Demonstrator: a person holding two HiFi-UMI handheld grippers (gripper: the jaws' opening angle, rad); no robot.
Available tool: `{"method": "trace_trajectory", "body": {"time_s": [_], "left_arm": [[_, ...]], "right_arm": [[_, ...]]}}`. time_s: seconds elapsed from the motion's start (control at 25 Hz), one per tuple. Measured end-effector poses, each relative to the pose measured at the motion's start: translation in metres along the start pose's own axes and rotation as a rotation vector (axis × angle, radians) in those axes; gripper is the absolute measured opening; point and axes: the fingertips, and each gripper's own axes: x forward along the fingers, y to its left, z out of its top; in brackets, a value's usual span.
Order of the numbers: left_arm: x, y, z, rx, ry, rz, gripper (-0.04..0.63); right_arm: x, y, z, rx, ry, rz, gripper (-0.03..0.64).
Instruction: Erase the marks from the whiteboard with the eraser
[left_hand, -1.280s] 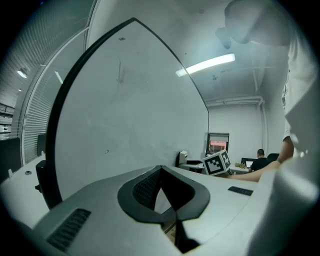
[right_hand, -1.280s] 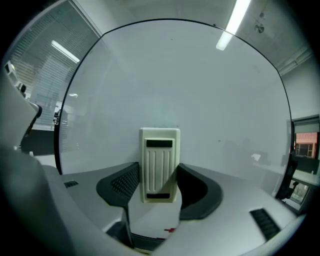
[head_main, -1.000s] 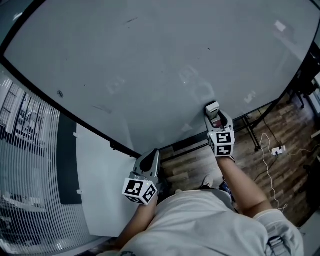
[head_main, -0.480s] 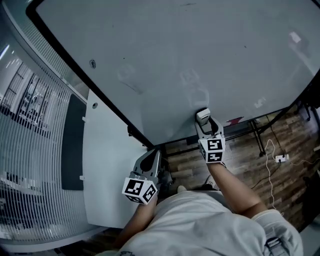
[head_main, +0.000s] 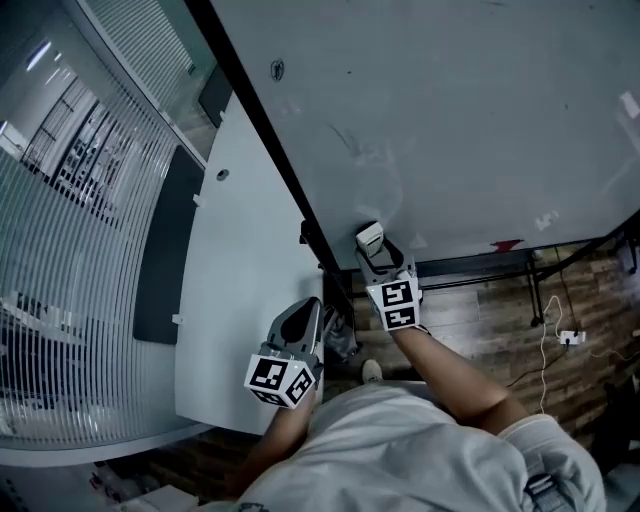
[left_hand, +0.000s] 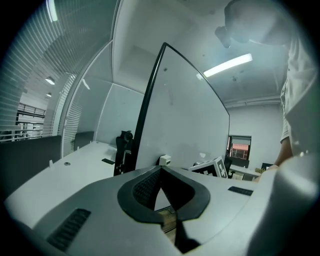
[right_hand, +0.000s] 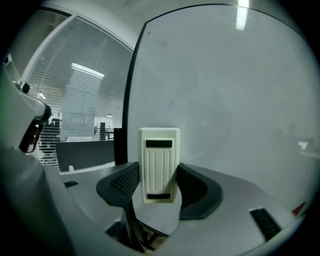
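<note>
1. The eraser (right_hand: 159, 165) is clamped between the jaws of the right gripper (head_main: 380, 262). It is held at the bottom left corner of the whiteboard (head_main: 480, 120), close to the board's black frame (head_main: 260, 130).
2. A second ago the eraser was further right along the whiteboard's bottom edge. It has been moved left, step by step, until the corner was reached.
3. A small red mark (head_main: 505, 243) is seen at the whiteboard's bottom edge, to the right of the eraser. It is now further from the eraser than it was before.
4. Faint grey smudges (head_main: 372, 165) are seen on the whiteboard just above the eraser.
5. It cannot be told whether the eraser is pressed flat on the whiteboard.
6. The left gripper (head_main: 300, 320) has been kept low, below the whiteboard's left corner. Its jaws are together and nothing is held in them.
7. The bottom strip of the whiteboard has likely been wiped up to the corner. The red mark and the smudges probably have yet to be rubbed away, so the job looks unfinished.
</note>
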Motion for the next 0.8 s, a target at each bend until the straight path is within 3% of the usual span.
{"method": "trace_trajectory", "body": {"time_s": [0.16, 0.4, 0.64, 0.8], "left_arm": [[-0.015, 0.01, -0.003, -0.003, -0.002, 0.03, 0.008], [-0.016, 0.005, -0.006, -0.006, -0.004, 0.012, 0.008], [-0.003, -0.011, -0.003, -0.001, -0.018, -0.027, 0.008], [0.009, -0.031, 0.011, 0.021, -0.058, -0.048, 0.008]], "right_arm": [[0.011, 0.027, 0.001, -0.025, 0.002, 0.051, 0.244], [-0.001, 0.026, 0.003, -0.029, 0.01, 0.063, 0.244], [-0.043, 0.019, 0.02, 0.038, -0.029, 0.101, 0.244], [-0.084, 0.02, 0.029, 0.02, -0.052, 0.16, 0.244]]}}
